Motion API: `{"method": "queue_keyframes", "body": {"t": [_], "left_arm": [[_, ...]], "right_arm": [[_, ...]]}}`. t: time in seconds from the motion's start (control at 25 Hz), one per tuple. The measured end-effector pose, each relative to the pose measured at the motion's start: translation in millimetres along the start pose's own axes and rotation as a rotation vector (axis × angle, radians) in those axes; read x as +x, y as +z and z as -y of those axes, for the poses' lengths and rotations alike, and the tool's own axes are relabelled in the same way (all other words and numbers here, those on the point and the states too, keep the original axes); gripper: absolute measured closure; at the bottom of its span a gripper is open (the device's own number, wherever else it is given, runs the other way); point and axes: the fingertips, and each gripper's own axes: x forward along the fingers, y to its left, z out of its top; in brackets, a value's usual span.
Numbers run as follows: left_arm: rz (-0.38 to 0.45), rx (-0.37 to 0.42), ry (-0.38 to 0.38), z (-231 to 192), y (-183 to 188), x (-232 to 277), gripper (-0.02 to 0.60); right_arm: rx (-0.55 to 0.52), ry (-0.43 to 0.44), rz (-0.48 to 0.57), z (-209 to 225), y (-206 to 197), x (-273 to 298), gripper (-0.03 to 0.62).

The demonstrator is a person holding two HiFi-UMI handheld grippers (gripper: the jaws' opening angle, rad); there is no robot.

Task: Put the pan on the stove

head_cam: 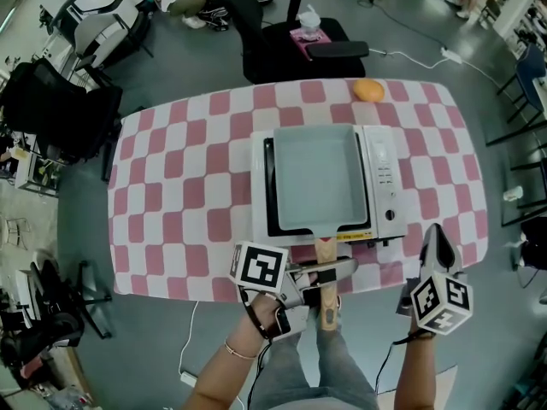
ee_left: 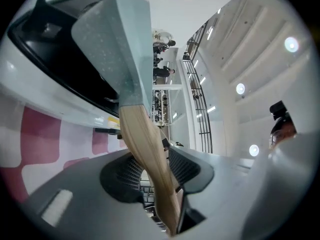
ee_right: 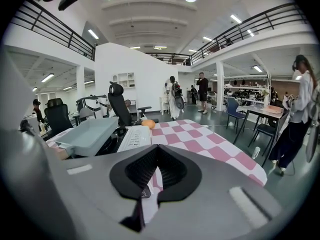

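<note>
A pale blue-grey square pan (head_cam: 318, 178) rests on the white stove (head_cam: 386, 178), which stands on the pink-checked table (head_cam: 179, 186). Its wooden handle (head_cam: 326, 254) sticks out over the table's near edge. My left gripper (head_cam: 342, 273) points level across that handle. In the left gripper view the handle (ee_left: 142, 139) runs between the spread jaws of that gripper (ee_left: 152, 171), with a gap showing beside it, so the gripper is open. My right gripper (head_cam: 436, 233) hangs by the table's near right edge, shut and empty. The right gripper view shows the pan (ee_right: 87, 131) and stove (ee_right: 132, 136) to its left.
An orange (head_cam: 368, 90) lies on the far side of the table, behind the stove. A black office chair (head_cam: 291, 32) stands beyond the far edge. Several people and chairs (ee_right: 235, 111) are off past the table's right end.
</note>
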Motion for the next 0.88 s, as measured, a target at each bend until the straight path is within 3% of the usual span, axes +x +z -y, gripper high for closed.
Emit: {"method": "queue_keyframes", "body": {"t": [0.12, 0.24, 0.4, 0.44, 0.64, 0.88], "left_arm": [[0.043, -0.033, 0.022, -0.4, -0.6, -11.2, 0.426], [0.094, -0.016, 0.039, -0.5, 1.3, -26.0, 0.402], [0.198, -0.114, 0.065, 3.8, -2.9, -49.6, 0.382], [0.226, -0.103, 0.08, 4.5, -1.1, -57.3, 0.382], [0.372, 0.049, 0.223, 15.7, 10.5, -102.5, 0.382], [0.52, 0.436, 0.578, 57.5, 22.4, -155.1, 0.389]], "right_arm": [[-0.005, 0.011, 0.002, -3.5, 2.4, -1.2, 0.585], [-0.013, 0.023, 0.002, -8.2, 4.1, -2.6, 0.585], [-0.022, 0.044, 0.001, -15.3, 6.9, -6.5, 0.585], [-0.023, 0.051, 0.003, -17.7, 8.9, -7.7, 0.585], [-0.033, 0.095, 0.017, -33.0, 22.0, -13.8, 0.585], [-0.039, 0.151, 0.062, -49.1, 47.7, -26.3, 0.585]]}}
